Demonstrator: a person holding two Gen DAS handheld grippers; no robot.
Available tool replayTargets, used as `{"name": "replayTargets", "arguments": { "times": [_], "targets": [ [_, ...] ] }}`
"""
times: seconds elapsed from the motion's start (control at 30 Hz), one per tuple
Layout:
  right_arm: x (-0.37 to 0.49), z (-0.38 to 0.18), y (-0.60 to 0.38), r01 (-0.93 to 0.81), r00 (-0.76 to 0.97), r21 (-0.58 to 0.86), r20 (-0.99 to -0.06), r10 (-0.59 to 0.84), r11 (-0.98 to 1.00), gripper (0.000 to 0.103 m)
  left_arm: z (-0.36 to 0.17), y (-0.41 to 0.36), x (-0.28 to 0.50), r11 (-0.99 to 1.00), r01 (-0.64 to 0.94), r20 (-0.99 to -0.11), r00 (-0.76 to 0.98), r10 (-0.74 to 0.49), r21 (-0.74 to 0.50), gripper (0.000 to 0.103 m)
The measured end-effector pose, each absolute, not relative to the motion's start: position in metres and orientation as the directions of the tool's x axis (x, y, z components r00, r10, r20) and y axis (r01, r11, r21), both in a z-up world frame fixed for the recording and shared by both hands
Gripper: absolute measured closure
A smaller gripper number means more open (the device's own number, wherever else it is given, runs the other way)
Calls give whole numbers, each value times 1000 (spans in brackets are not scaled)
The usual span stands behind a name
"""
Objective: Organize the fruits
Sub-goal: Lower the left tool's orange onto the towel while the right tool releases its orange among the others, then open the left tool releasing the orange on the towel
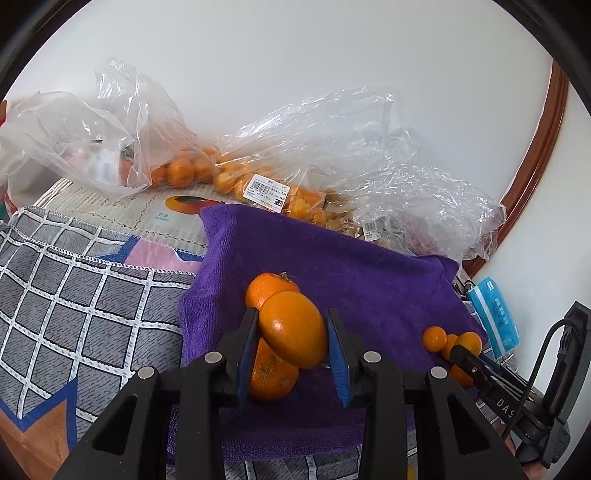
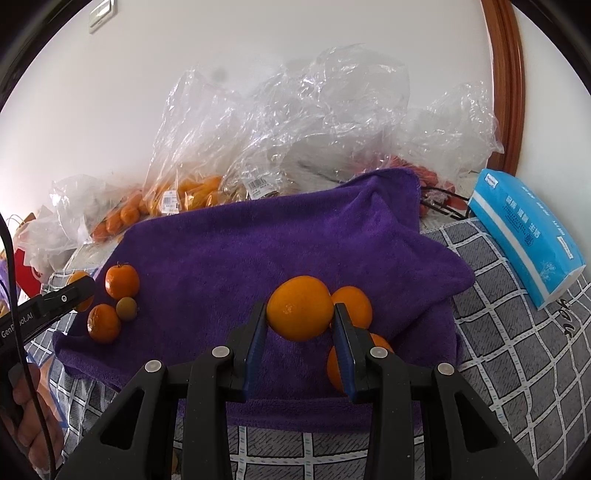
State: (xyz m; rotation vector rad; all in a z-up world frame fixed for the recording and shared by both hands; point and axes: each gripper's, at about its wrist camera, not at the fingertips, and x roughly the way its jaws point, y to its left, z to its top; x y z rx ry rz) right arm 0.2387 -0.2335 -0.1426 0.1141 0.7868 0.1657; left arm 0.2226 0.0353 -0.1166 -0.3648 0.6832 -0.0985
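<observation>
Left gripper (image 1: 291, 332) pinches an orange (image 1: 293, 329) above the purple towel (image 1: 362, 280); right gripper (image 2: 300, 325) pinches another orange (image 2: 300, 307) there too. "GenRobot.AI" on left gripper; bag label (image 1: 266, 192) unreadable.

A blue tissue pack (image 2: 528, 236) lay tilted on the checked grey cloth (image 2: 491, 295), just right of the purple towel (image 2: 258, 251). Behind the towel a dark cord (image 2: 439, 206) ran along its far right corner. A brown wooden frame (image 2: 506, 81) rose against the white wall (image 2: 110, 110) beyond the towel's right side, and a pale switch plate (image 2: 100, 13) sat high on that wall, far to the towel's left.
</observation>
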Motion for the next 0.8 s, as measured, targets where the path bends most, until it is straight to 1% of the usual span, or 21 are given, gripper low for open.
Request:
{"name": "replayTargets", "arguments": {
  "times": [0.33, 0.53, 0.8],
  "targets": [
    [240, -151, -223, -130, 670, 128, -720, 182, 983, 68, -121, 34, 226, 922, -11, -612, 751, -247, -386, 70],
    [239, -150, -219, -132, 679, 101, -716, 164, 986, 68, -122, 34, 226, 916, 7, -611, 743, -274, -402, 70],
    [240, -148, -227, -107, 685, 127, -710, 165, 986, 68, -123, 29, 226, 923, 25, -614, 740, -275, -384, 70]
  ]
}}
